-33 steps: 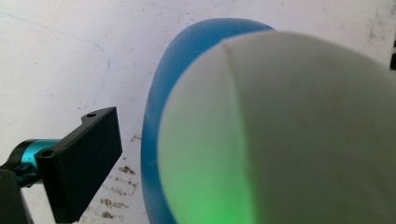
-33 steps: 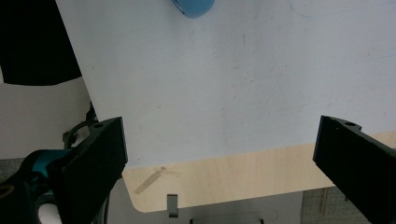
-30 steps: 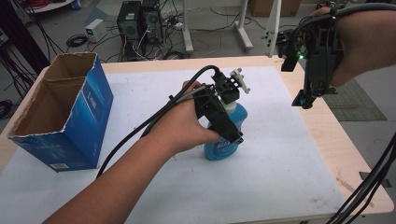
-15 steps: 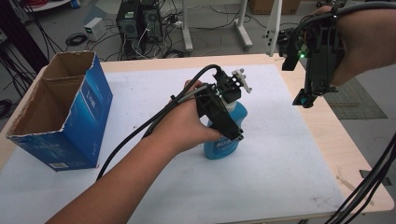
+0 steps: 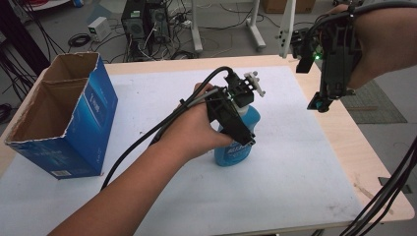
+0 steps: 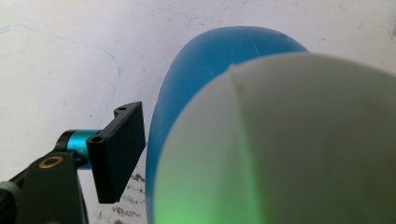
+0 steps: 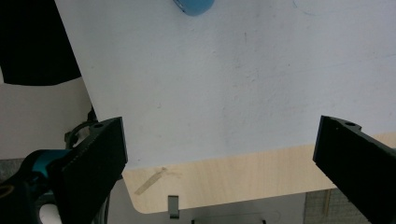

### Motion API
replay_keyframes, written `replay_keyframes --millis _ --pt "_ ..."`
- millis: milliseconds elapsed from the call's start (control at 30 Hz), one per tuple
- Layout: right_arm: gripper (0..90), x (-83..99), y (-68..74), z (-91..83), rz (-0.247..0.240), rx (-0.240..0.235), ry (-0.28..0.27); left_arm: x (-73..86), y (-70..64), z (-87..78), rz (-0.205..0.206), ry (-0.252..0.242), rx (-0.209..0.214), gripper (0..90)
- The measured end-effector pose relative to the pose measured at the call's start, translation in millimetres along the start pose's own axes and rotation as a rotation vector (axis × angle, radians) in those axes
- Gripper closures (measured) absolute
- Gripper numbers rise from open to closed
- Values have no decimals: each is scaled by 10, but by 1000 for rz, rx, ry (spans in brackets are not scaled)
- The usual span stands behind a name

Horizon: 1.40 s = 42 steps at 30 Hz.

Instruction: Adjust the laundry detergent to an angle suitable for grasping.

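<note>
One tongs (image 5: 241, 135) clamps blue bottle (image 5: 236, 147); other (image 5: 322, 101) gapes.

Spray bottle (image 5: 236, 147): smooth blue plastic, slight sheen, glossy printed label; its white plastic head (image 6: 289, 149), just beside the left gripper (image 5: 235, 129) jaw, looks matt. Both grippers: matt black plastic jaws, teal anodised metal pin, brass-coloured screw. Under the right gripper (image 7: 219, 154): matt white scuffed sheet (image 7: 243, 84) over pale smooth wood table (image 7: 224, 182). Box (image 5: 64, 123): glossy blue printed cardboard, raw brown inside, torn edges.
</note>
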State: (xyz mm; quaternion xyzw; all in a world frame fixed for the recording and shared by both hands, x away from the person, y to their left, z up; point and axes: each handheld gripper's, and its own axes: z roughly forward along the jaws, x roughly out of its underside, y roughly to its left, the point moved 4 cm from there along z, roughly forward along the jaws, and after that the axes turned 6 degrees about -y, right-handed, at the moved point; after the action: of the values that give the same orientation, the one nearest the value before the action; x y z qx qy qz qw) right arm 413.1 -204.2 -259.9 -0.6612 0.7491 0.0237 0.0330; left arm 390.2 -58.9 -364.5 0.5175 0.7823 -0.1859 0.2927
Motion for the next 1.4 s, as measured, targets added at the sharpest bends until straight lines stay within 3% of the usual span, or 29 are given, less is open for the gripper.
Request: replay_keyframes --millis 33,167,333,800,1067,1133,1233,1400 --pt "19 1 -3 -1 -2 0 -1 2 14 -17 24 22 -1 209" --pt "19 5 -4 -2 -1 -1 1 -2 -7 -6 5 4 -2 221" --pt "19 7 -11 0 -3 -1 -2 0 9 -17 31 16 -5 246" --pt "19 9 -16 1 -1 0 -3 -14 -9 -4 19 -4 -1 314" --pt "19 13 -13 6 1 0 -4 -16 -7 -8 37 5 -4 334" --pt "19 15 -9 6 4 -1 -3 -20 -25 0 18 -9 4 350" --pt "19 18 -12 9 1 -1 -5 -18 -17 -8 42 5 10 388" --pt "19 26 -12 14 6 0 -5 -20 -30 -7 22 2 17 412"
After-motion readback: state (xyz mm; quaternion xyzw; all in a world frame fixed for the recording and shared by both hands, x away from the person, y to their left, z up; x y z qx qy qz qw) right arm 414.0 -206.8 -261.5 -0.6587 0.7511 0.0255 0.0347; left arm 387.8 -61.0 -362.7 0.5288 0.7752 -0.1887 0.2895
